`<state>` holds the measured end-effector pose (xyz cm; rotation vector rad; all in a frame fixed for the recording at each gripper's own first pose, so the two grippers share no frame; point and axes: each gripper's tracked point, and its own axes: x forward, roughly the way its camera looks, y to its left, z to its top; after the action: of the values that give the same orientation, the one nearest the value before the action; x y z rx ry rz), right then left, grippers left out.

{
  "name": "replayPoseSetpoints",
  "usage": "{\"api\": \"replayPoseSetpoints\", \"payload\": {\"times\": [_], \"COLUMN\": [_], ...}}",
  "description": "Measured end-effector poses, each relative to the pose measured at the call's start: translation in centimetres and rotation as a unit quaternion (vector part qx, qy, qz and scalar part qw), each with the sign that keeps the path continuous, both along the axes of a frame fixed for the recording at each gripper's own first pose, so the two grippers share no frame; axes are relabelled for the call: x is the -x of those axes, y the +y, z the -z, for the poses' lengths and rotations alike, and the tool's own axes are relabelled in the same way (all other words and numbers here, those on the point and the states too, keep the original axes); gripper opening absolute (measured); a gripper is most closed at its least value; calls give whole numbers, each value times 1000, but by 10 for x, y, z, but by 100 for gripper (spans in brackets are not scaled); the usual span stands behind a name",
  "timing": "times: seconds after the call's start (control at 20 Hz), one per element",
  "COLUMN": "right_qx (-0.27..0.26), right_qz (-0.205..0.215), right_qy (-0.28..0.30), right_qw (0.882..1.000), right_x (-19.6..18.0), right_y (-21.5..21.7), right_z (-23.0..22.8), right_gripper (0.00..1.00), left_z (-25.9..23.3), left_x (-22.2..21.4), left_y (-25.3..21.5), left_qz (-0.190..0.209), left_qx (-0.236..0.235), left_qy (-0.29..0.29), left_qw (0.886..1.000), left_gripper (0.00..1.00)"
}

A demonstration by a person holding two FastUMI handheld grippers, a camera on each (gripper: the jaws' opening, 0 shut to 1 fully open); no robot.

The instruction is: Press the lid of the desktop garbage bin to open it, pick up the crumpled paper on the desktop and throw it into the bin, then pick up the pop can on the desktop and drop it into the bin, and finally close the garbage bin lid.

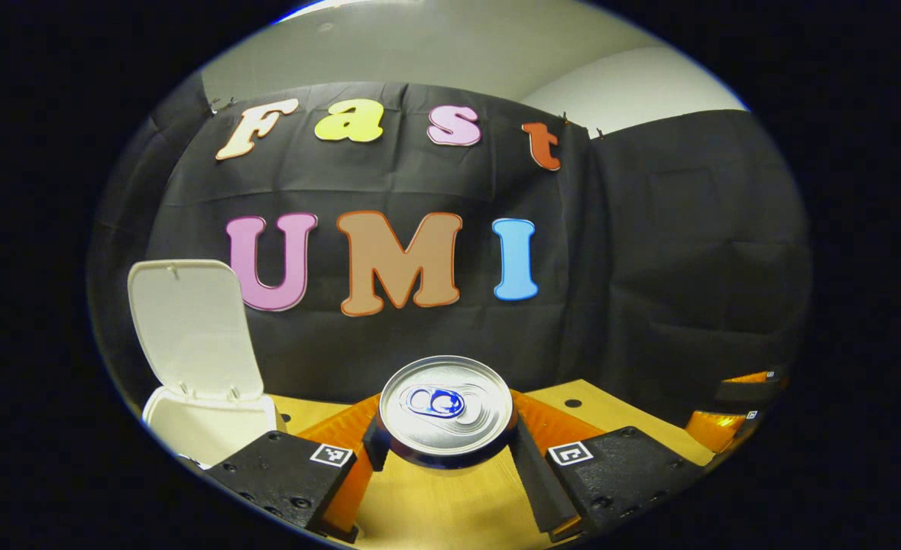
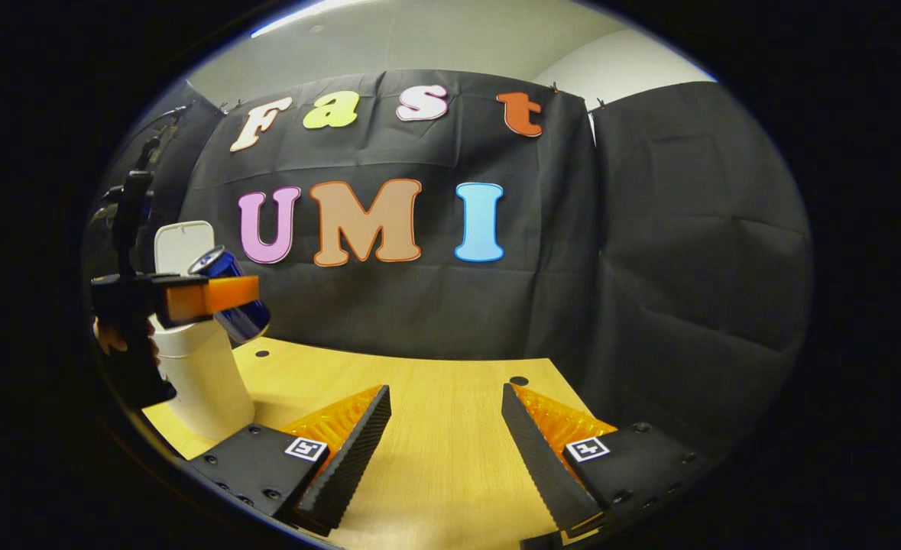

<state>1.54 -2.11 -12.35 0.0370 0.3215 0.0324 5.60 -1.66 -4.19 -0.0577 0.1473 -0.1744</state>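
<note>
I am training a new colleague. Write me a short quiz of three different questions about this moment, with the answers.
1. True or false: the bin lid stands open.
2. What does the left gripper hold? A) crumpled paper B) pop can C) nothing
3. Fill in: the right gripper has its jaws ____ over the table.

Key: 1 true; 2 B; 3 open, with nothing between them.

White bin (image 1: 205, 428), blue pop can (image 2: 232, 302) with silver top, pale wooden desktop (image 2: 435, 428).
</note>
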Motion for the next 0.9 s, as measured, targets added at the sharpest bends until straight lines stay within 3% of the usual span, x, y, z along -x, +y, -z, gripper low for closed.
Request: {"api": "replayPoseSetpoints", "payload": {"times": [0.2,0.45,0.6,0.65,0.7,0.9], "right_qx": [-8,-8,-9,-9,-8,-5], "right_qz": [-22,-45,-52,-55,-58,-67], "right_qy": [-3,-5,-5,-3,-2,2], "right_qw": [1000,999,999,998,998,998], "right_x": [-6,-12,-15,-16,-16,-16], "right_y": [22,44,55,58,61,71], "right_z": [2,1,1,2,2,3], "right_gripper": [98,98,94,98,94,98], "left_z": [-31,-37,-23,-15,-7,27], "left_x": [-8,-5,-1,1,7,17], "left_y": [45,128,167,176,188,209], "left_qz": [-44,-131,-173,-184,-194,-220], "left_qx": [-12,-58,-61,-60,-58,-50], "left_qy": [-32,-43,-22,-11,1,49], "left_qw": [998,989,983,981,979,973], "left_gripper": [77,77,77,77,77,77]}}
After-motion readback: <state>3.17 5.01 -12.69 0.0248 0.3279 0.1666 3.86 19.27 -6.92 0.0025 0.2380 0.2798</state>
